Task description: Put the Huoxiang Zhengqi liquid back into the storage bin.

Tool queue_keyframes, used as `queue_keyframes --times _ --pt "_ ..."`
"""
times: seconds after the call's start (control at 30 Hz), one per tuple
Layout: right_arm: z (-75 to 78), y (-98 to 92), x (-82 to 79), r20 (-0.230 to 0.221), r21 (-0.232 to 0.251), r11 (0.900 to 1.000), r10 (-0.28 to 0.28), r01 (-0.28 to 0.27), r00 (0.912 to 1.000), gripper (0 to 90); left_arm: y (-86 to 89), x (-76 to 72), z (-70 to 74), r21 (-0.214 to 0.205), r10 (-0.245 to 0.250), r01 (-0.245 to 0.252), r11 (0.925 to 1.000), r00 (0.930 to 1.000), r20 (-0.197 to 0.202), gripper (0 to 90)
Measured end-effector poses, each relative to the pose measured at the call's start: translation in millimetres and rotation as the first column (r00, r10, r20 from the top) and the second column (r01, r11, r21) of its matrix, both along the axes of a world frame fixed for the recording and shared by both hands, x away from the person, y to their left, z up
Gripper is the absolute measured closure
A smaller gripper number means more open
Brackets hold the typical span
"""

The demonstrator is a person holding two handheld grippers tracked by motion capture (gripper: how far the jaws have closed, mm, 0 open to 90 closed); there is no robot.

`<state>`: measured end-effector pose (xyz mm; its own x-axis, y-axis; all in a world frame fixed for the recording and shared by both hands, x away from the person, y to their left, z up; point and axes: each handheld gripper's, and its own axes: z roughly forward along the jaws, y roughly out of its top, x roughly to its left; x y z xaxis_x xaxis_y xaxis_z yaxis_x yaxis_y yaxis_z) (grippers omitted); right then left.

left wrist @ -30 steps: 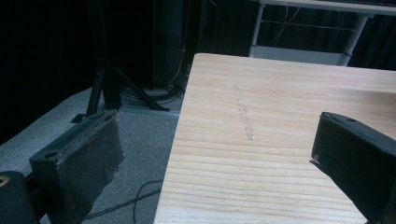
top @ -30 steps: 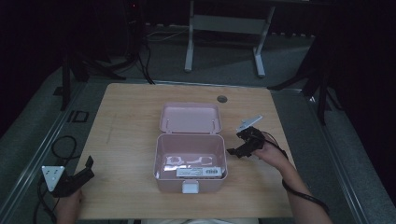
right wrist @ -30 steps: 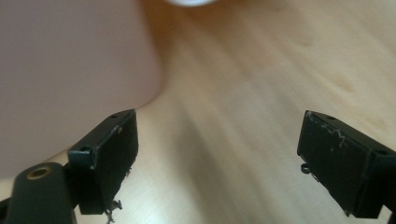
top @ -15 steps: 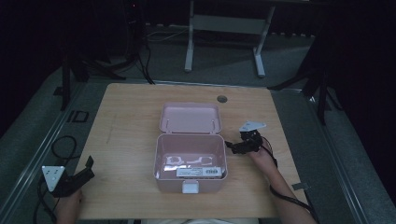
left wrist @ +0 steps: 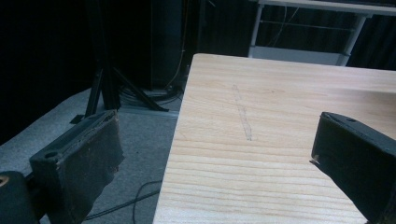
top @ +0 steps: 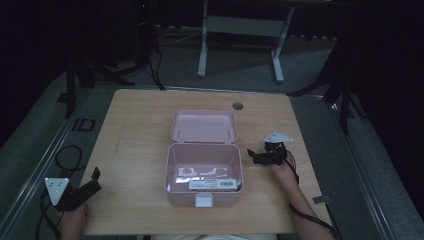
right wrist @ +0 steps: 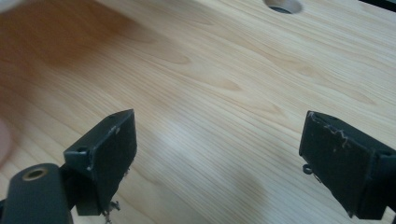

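A pink box (top: 204, 172) stands open in the middle of the wooden table (top: 135, 150), its lid (top: 203, 126) folded back. Inside lie white pieces and a labelled packet (top: 212, 184). My right gripper (top: 256, 156) is open just right of the box, low over the table, with nothing between its jaws; in the right gripper view (right wrist: 219, 154) bare wood lies between them. My left gripper (top: 92, 180) is open at the table's front left corner, partly off the edge; the left gripper view (left wrist: 215, 154) shows the table edge and floor between its jaws.
A round cable hole (top: 237, 106) sits at the table's back edge behind the box. A faint scratch (left wrist: 243, 112) marks the wood on the left side. Cables (top: 65, 155) lie on the grey floor left of the table. A white table frame (top: 240, 30) stands behind.
My right gripper has dropped lower and drawn back toward the front, staying just right of the box. The left gripper has not moved.
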<state>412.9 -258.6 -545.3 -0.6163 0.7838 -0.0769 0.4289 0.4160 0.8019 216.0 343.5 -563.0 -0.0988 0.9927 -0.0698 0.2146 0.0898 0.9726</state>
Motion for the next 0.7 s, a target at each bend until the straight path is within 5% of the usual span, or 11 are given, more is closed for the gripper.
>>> queue_keyframes --times 0.7 --pt "-1.4 -75.6 -17.6 -0.022 0.075 0.9827 -0.168 0.169 0.9856 11.0 0.0 0.0 0.0 -0.002 0.004 -0.004 1.0000 1.0000 0.000 2.1"
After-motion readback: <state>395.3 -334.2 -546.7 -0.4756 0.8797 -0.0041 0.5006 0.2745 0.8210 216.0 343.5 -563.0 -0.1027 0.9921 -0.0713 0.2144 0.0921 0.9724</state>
